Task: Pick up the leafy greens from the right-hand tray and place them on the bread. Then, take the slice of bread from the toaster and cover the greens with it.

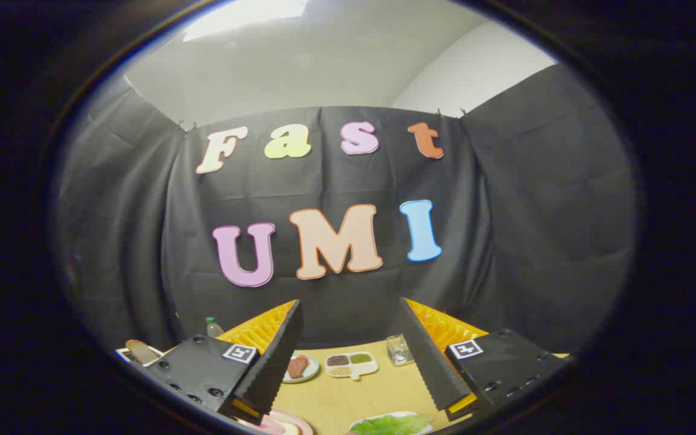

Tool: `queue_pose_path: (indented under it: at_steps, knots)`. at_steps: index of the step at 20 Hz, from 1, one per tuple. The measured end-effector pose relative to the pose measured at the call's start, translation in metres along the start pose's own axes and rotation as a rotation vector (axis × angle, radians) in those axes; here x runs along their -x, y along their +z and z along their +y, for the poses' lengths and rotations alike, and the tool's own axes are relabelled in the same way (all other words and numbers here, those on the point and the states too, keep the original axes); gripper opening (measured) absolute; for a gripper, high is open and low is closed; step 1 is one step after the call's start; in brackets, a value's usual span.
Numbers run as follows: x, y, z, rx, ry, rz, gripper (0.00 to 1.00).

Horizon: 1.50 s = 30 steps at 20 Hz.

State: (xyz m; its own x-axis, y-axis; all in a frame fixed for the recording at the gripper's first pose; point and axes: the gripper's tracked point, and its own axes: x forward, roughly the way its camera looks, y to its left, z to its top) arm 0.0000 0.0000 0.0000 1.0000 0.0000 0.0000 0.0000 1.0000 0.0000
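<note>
My gripper (354,402) is open, its two fingers spread wide and nothing between them. It is raised above the wooden table (348,393) and looks toward the booth's back wall. Leafy greens (391,424) lie on a white tray just below the right finger (429,362). Beside the left finger's tip, part of a pink-rimmed plate (284,423) shows; what lies on it is mostly cut off. A brown slice of bread (141,350) stands up from a white toaster (125,355) beyond the left finger, largely hidden by the gripper body.
Beyond the fingers stand a small plate with reddish food (299,367), a divided white dish of seasonings (351,364) and a clear glass (399,349). A bottle with a green cap (213,327) stands at the back left.
</note>
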Motion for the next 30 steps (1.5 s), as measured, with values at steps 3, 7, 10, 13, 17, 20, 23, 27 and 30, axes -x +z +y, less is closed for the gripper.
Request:
queue_pose_path:
  at_steps: [3, 7, 10, 13, 17, 20, 23, 27, 30]
  knots:
    - [0.003, -0.009, -0.008, -0.024, -0.015, 0.012, 0.98]
    - [0.004, -0.006, -0.011, 0.023, -0.030, -0.002, 0.99]
    - [0.004, 0.000, -0.008, 0.035, -0.030, -0.020, 0.99]
    - [-0.002, -0.001, -0.012, 0.024, -0.043, -0.015, 0.99]
    - [-0.008, -0.010, -0.016, 0.033, -0.049, 0.015, 0.99]
    - [-0.017, -0.024, -0.019, 0.063, 0.003, 0.062, 0.99]
    - [-0.026, -0.038, -0.018, 0.087, 0.103, 0.114, 0.99]
    - [-0.039, -0.058, -0.027, 0.189, 0.248, 0.189, 0.99]
    - [-0.045, -0.081, -0.040, 0.288, 0.356, 0.260, 0.99]
